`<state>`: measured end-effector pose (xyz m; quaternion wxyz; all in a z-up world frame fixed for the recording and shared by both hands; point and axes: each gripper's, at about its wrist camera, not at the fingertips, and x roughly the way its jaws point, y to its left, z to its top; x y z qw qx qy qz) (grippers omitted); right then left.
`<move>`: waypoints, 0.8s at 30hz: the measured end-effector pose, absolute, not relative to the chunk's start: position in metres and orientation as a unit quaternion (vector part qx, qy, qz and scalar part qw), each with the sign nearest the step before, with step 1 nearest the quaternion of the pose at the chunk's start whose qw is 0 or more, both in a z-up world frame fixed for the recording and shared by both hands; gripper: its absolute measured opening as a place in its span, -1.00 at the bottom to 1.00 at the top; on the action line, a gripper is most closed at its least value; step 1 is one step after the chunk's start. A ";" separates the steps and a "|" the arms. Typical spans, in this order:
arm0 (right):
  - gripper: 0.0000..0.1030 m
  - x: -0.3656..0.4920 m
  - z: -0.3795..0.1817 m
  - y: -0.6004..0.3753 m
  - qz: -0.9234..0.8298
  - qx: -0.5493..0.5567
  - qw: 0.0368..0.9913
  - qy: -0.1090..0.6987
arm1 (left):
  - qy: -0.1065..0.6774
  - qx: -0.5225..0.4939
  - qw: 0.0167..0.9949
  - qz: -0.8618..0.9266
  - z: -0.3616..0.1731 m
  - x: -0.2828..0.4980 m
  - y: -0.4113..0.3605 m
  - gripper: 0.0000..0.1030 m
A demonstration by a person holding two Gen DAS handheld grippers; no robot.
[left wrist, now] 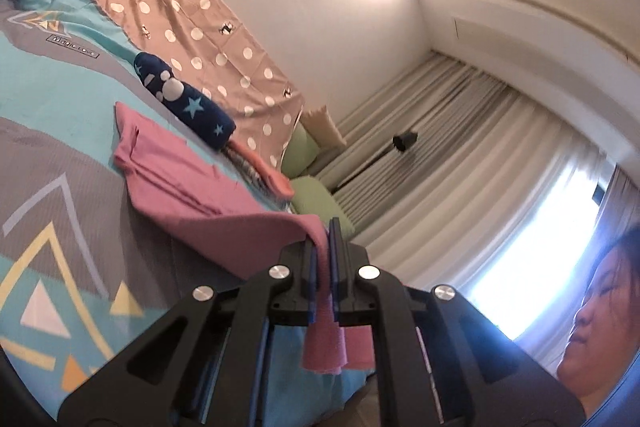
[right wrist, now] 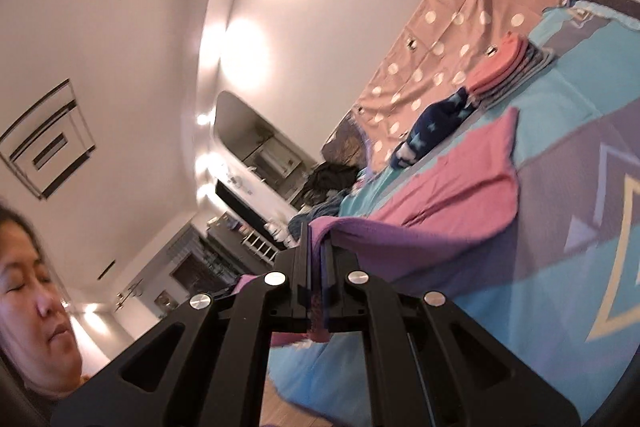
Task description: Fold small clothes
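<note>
On the bed (left wrist: 60,155):
pink garment (left wrist: 168,163): far part lying on the cover; near edge lifted
left gripper (left wrist: 325,247): jaws clamped on the pink edge
right gripper (right wrist: 318,255): clamped likewise

Counts: 1 pink garment (left wrist: 168,163) on the bedspread, 1 rolled navy star-print piece (left wrist: 188,103), 1 stack of folded clothes (right wrist: 508,71) – layer count unclear. 2 grippers – left (left wrist: 325,239), right (right wrist: 318,247). 1 polka-dot sheet (left wrist: 192,23), 1 person (right wrist: 32,307).

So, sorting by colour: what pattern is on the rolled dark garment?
Navy rolled garment with pale stars and dots; clearest in the left wrist view.
</note>
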<state>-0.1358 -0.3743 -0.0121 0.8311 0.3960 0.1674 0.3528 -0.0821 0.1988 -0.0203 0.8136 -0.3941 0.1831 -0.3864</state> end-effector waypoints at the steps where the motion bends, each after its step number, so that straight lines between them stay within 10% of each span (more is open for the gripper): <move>1: -0.94 -0.133 -0.011 -0.376 0.348 0.395 0.834 0.167 | 0.181 -0.396 0.815 -0.384 -0.018 -0.079 0.202 -0.90; 24: -0.93 -0.003 0.015 -0.373 0.314 0.343 0.867 0.179 | 0.201 -0.370 0.835 -0.354 0.022 0.038 0.190 -0.90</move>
